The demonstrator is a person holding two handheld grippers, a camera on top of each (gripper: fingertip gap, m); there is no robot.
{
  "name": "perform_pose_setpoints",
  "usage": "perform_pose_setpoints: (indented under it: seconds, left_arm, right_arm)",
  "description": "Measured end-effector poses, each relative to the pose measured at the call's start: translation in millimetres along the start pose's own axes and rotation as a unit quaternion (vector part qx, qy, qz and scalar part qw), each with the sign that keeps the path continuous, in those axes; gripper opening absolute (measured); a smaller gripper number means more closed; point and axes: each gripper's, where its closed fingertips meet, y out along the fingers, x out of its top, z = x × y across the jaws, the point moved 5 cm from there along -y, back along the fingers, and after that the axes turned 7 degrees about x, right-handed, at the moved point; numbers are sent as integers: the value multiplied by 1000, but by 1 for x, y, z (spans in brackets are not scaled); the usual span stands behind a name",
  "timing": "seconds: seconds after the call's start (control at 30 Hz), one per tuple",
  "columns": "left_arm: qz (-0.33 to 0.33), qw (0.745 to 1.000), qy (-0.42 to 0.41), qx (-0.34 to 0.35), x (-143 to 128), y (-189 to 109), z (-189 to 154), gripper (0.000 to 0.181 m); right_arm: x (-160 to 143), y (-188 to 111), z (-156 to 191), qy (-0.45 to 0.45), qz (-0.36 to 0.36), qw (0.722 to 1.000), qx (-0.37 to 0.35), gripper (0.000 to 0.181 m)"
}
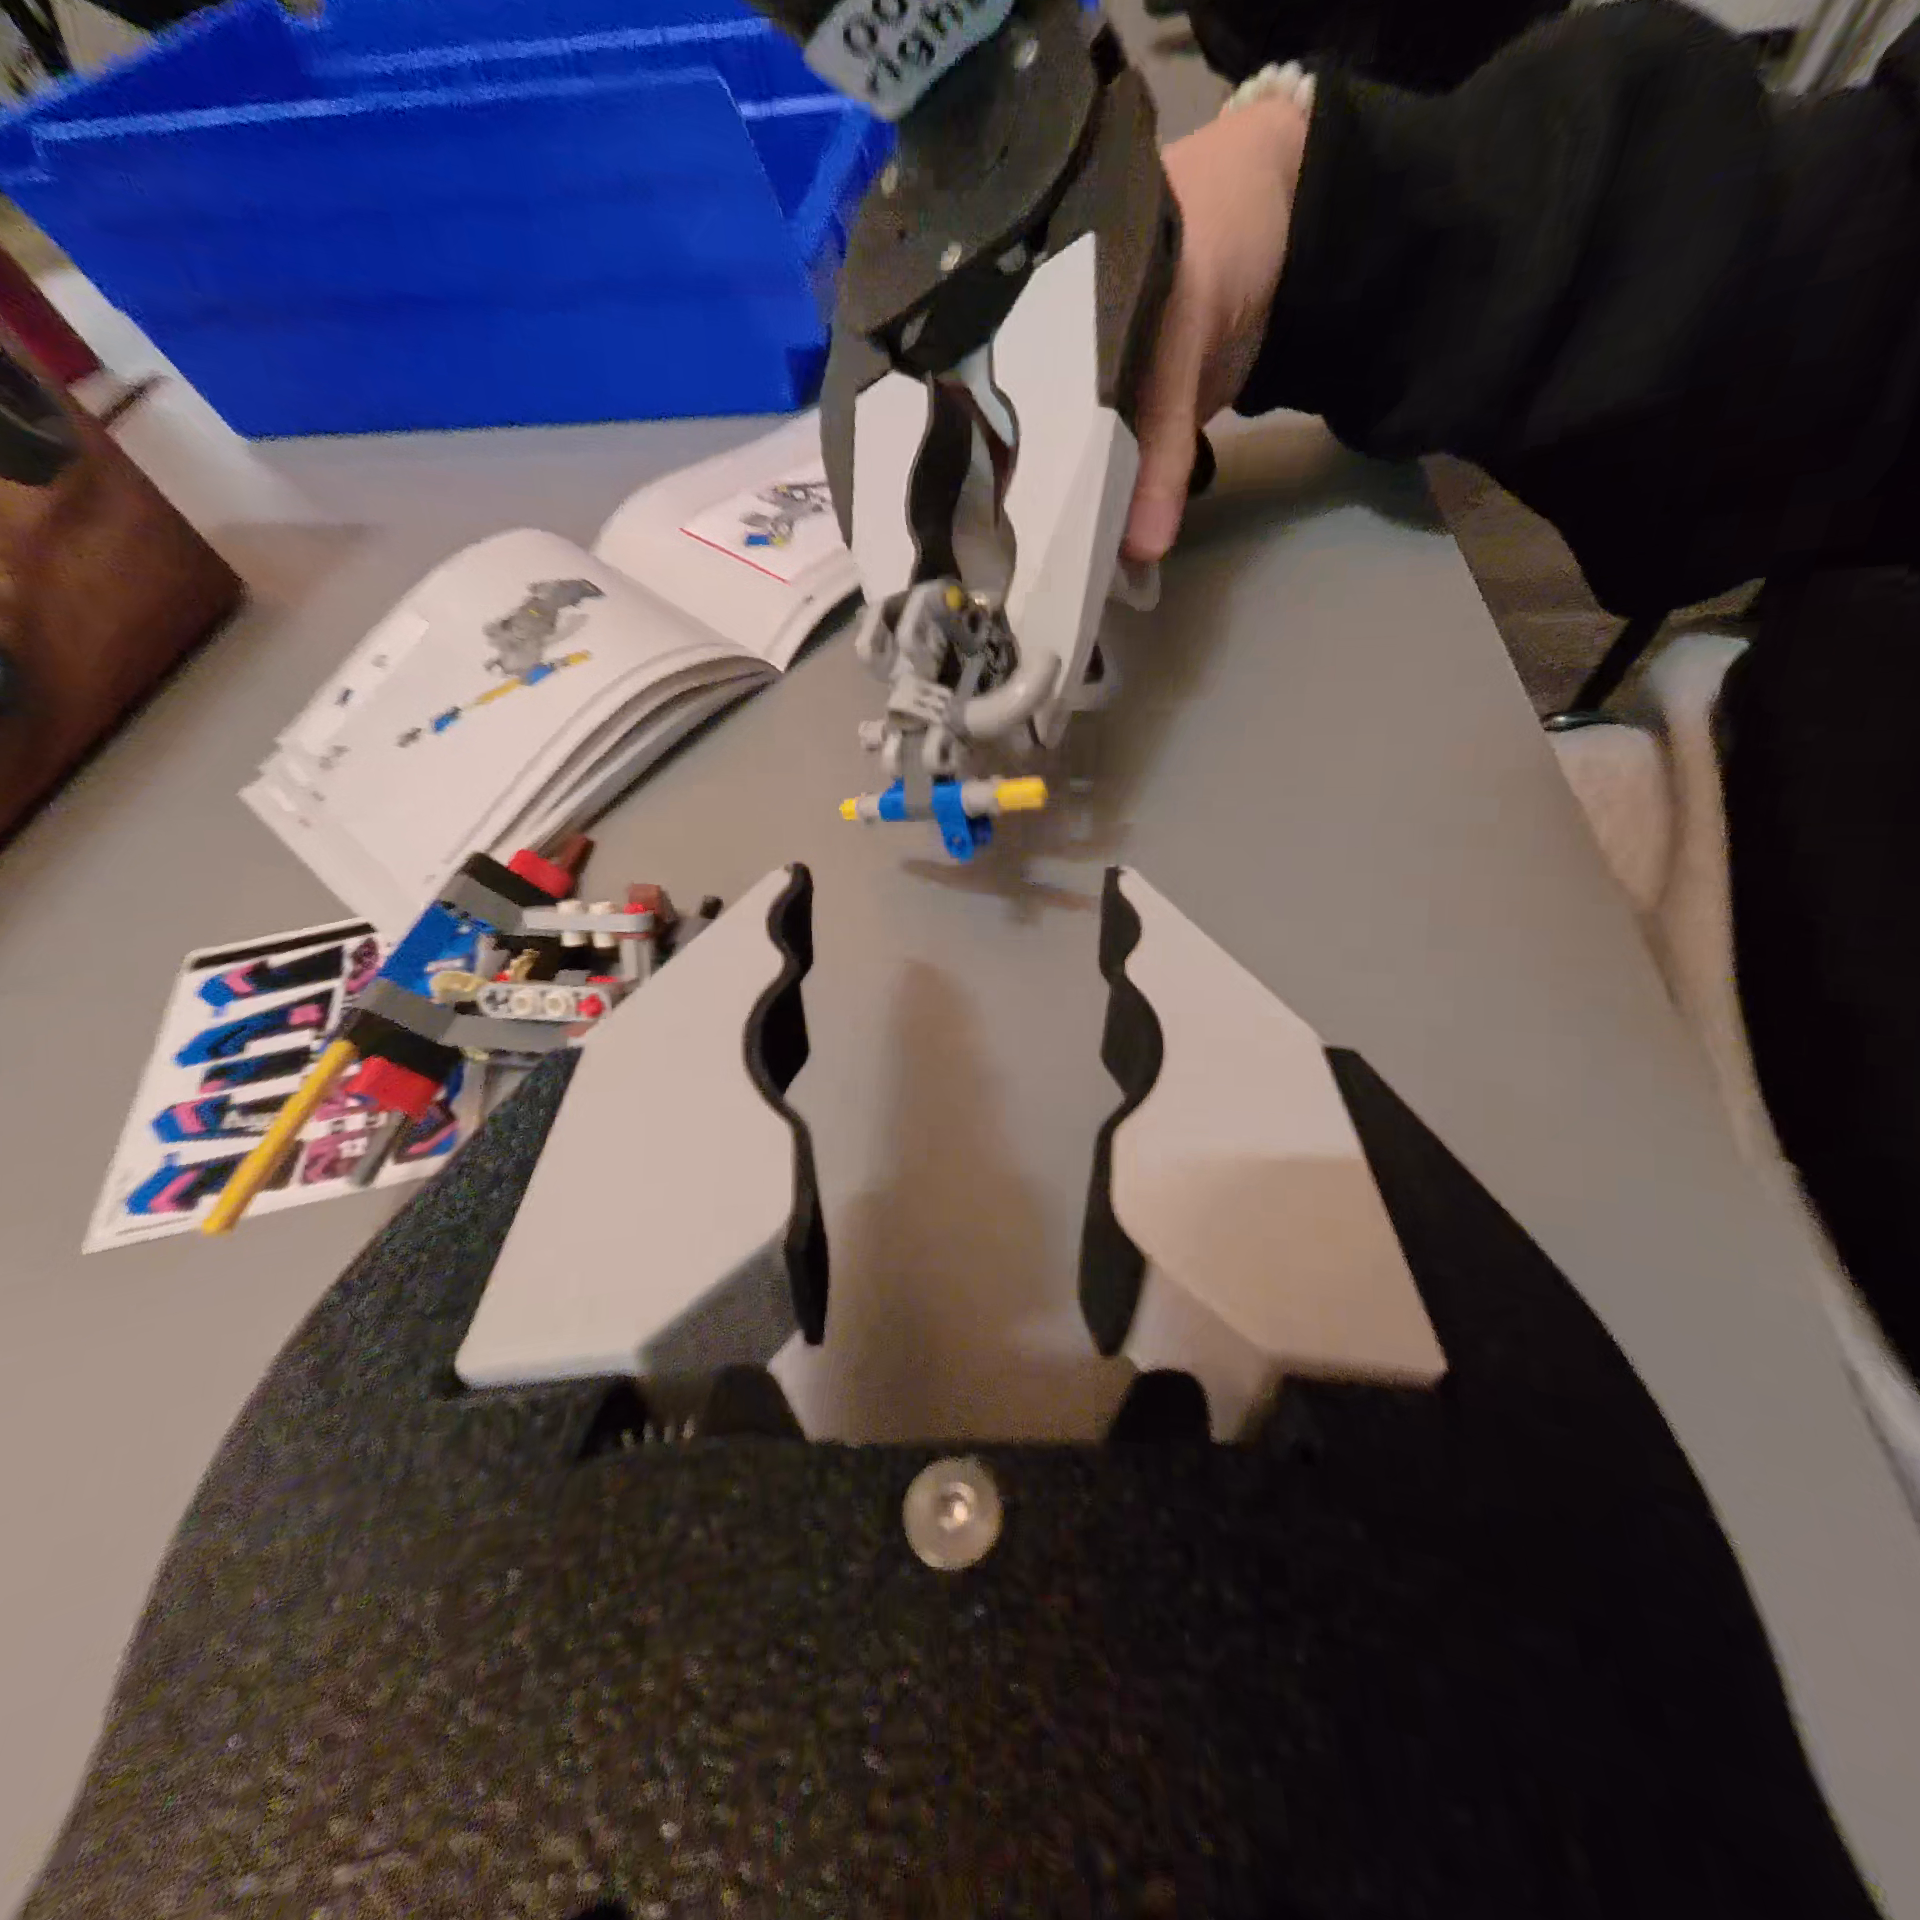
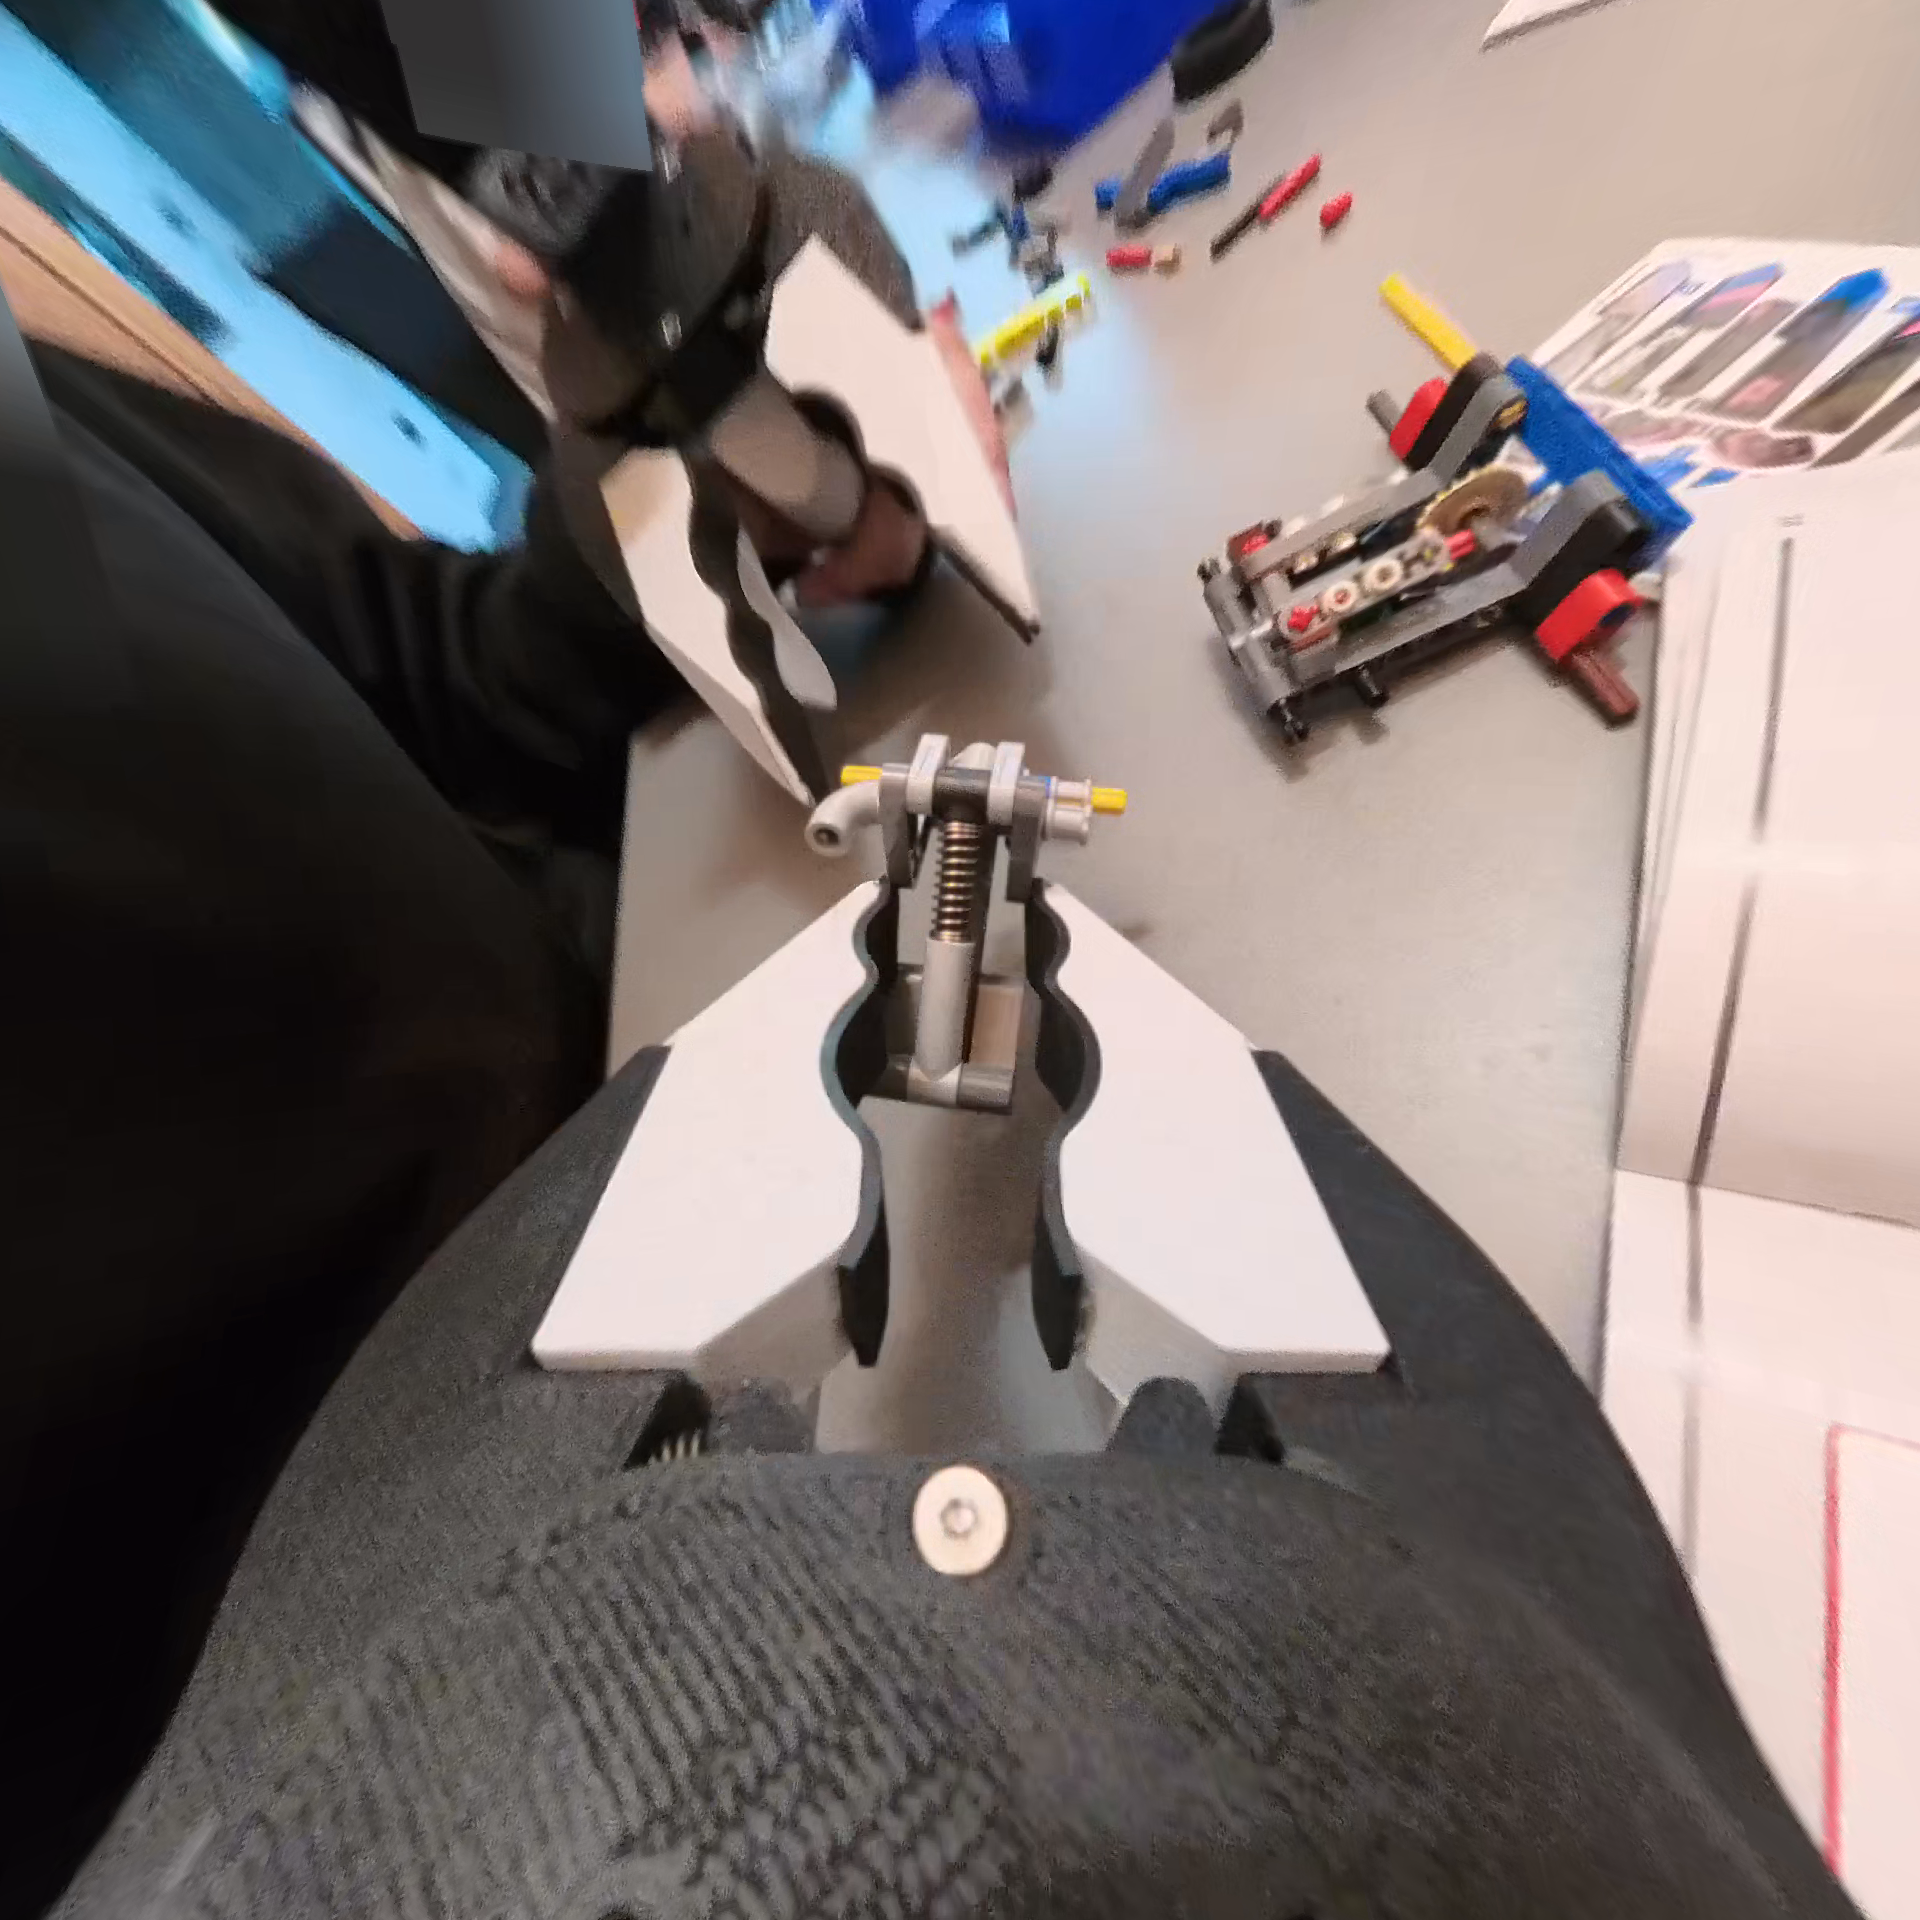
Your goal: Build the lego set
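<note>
My right gripper (image 2: 956, 894) is shut on a small grey lego sub-assembly (image 2: 961, 831) with a spring shock and a yellow axle across its tip. In the left wrist view the same sub-assembly (image 1: 940, 717) hangs from the right gripper (image 1: 987, 613) just above the table, with a blue and yellow axle part at its lower end. My left gripper (image 1: 951, 883) is open and empty, a short way in front of that sub-assembly. The bigger chassis build (image 1: 509, 966) of grey, blue and red parts lies to the left; it also shows in the right wrist view (image 2: 1444, 551).
An open instruction booklet (image 1: 540, 686) lies behind the chassis. A sticker sheet (image 1: 239, 1081) lies under a long yellow axle (image 1: 275, 1138). A blue bin (image 1: 416, 208) stands at the back. Loose pieces (image 2: 1195, 208) lie far off. The grey table's edge (image 1: 1621, 935) runs on the right. Tip to tip, the grippers are about 4 centimeters apart.
</note>
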Motion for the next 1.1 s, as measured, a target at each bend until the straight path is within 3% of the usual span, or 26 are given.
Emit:
perform_pose_setpoints:
  seconds: [0.1,0.27,0.5,0.63,0.83,1.1]
  left_arm:
    - [-8,1000,16,13,1,-2,-1,51]
    - [-5,997,32,64,5,-2,4,45]
    - [-28,987,75,142,26,-2,-4,42]
    - [-60,984,58,159,42,-4,-11,43]
    - [-129,955,55,260,63,-17,-8,40]
    - [-113,942,111,298,65,-19,-9,37]
  right_arm:
    - [7,-7,-1,44,-68,996,27,22]
    - [11,-10,2,69,-115,990,45,22]
    - [22,2,31,-22,-140,988,56,22]
    - [32,4,53,-95,-165,979,73,22]
    - [45,6,61,-53,-240,965,91,22]
    - [49,9,60,-53,-248,963,86,22]
